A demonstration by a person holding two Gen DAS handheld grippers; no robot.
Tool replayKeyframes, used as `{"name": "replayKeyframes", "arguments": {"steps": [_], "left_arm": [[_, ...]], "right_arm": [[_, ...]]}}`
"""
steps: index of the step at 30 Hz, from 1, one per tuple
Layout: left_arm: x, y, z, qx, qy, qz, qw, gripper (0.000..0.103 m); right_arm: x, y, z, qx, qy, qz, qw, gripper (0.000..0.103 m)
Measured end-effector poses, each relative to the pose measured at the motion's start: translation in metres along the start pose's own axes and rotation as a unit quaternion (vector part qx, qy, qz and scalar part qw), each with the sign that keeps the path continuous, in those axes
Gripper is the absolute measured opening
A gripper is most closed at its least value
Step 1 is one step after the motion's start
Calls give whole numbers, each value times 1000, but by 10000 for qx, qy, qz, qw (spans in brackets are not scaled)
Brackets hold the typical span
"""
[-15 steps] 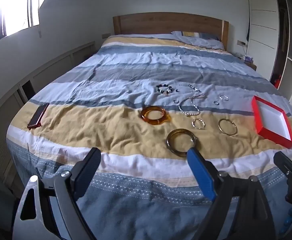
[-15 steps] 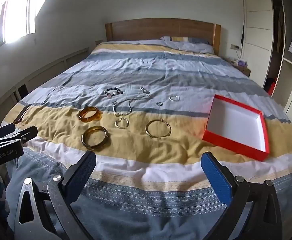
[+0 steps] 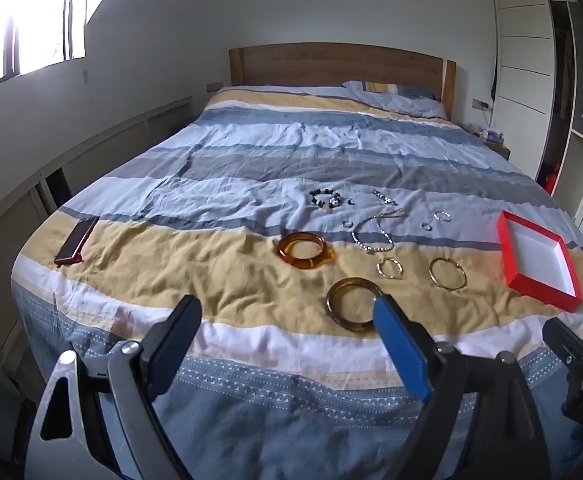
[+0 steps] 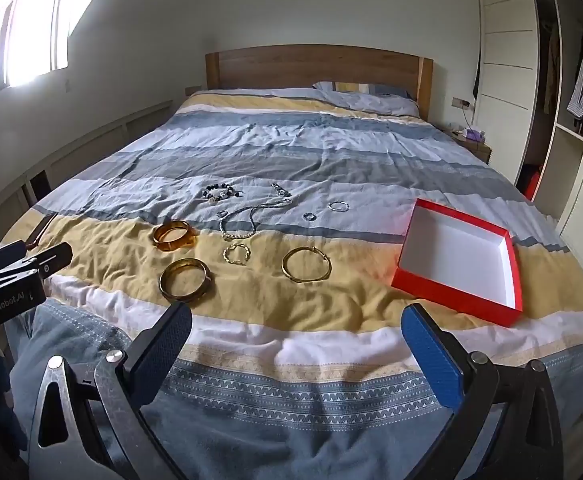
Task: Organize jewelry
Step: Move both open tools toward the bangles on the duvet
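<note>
Both the left hand-held gripper (image 3: 283,334) and right hand-held gripper (image 4: 297,334) hover tilted downward over the bed's (image 4: 331,148) foot, jaws spread and empty, jewelry (image 4: 243,232) scattered beside the red box (image 4: 451,292).

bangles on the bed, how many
4: amber bangle, olive bangle nearer the bed's foot, thin gold bangle toward the box, small twisted one between them.
</note>
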State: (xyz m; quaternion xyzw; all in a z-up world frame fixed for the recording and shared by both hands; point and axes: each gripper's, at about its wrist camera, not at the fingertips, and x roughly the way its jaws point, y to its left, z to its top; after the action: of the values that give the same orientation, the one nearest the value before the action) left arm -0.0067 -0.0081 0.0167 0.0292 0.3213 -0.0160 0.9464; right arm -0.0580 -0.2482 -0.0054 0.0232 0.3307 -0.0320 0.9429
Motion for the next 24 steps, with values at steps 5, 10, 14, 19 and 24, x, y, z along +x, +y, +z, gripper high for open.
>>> {"name": "replayKeyframes", "arguments": {"steps": [5, 10, 14, 19, 24], "left_arm": [[3, -1, -2, 68, 26, -58, 10000, 87], [10, -1, -2, 20, 116, -94, 9999, 87], [13, 0, 0, -70, 145, -125, 9998, 87], [21, -4, 3, -43, 180, -125, 9998, 87], [38, -8, 3, 7, 295, -100, 9995, 87]], "right_arm": [[1, -2, 0, 13, -13, -9, 10000, 102], [11, -6, 1, 23, 3, -15, 10000, 102], [16, -8, 0, -31, -26, -18, 10000, 102], [23, -11, 0, -21, -32, 66, 10000, 102], [35, -9, -3, -84, 48, 123, 9999, 102]]}}
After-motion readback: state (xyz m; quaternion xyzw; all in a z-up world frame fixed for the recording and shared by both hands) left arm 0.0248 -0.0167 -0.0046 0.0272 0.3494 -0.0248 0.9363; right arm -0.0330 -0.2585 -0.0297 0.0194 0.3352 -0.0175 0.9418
